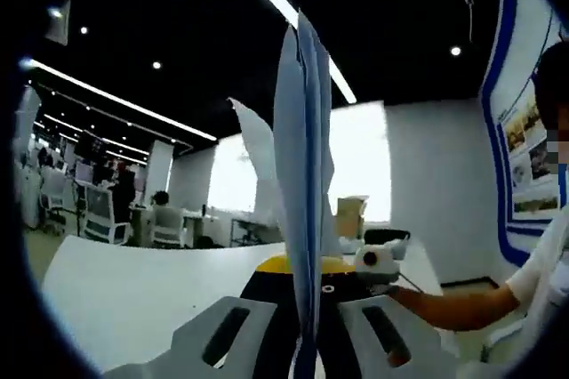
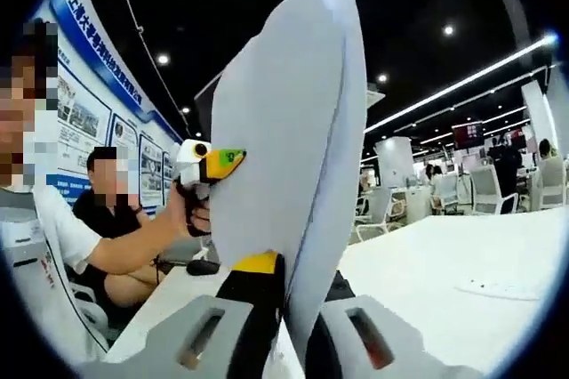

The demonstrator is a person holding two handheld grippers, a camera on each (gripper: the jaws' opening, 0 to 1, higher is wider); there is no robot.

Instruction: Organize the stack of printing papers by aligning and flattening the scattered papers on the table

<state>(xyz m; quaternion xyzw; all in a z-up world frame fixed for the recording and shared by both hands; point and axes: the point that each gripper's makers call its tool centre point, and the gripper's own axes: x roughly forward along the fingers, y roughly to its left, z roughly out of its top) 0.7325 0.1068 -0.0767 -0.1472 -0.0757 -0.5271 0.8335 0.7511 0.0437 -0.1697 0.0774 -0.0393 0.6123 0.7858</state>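
Papers (image 1: 302, 192) stand upright, edge-on, clamped between the jaws of your left gripper (image 1: 307, 343), fanning slightly apart toward the top. In the right gripper view the same papers (image 2: 293, 148) rise broadside from your right gripper (image 2: 298, 343), whose jaws pinch their lower edge. Your left gripper (image 2: 209, 165), held in your hand (image 2: 196, 214), sits just behind the sheets. Beyond both tools lies the white table (image 2: 462, 254).

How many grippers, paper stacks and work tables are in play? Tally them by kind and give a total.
Grippers: 2, the left gripper and right gripper, both clamping the paper.
Paper stack: 1, held upright, individual sheets not countable.
Work table: 1, white.
Total: 4
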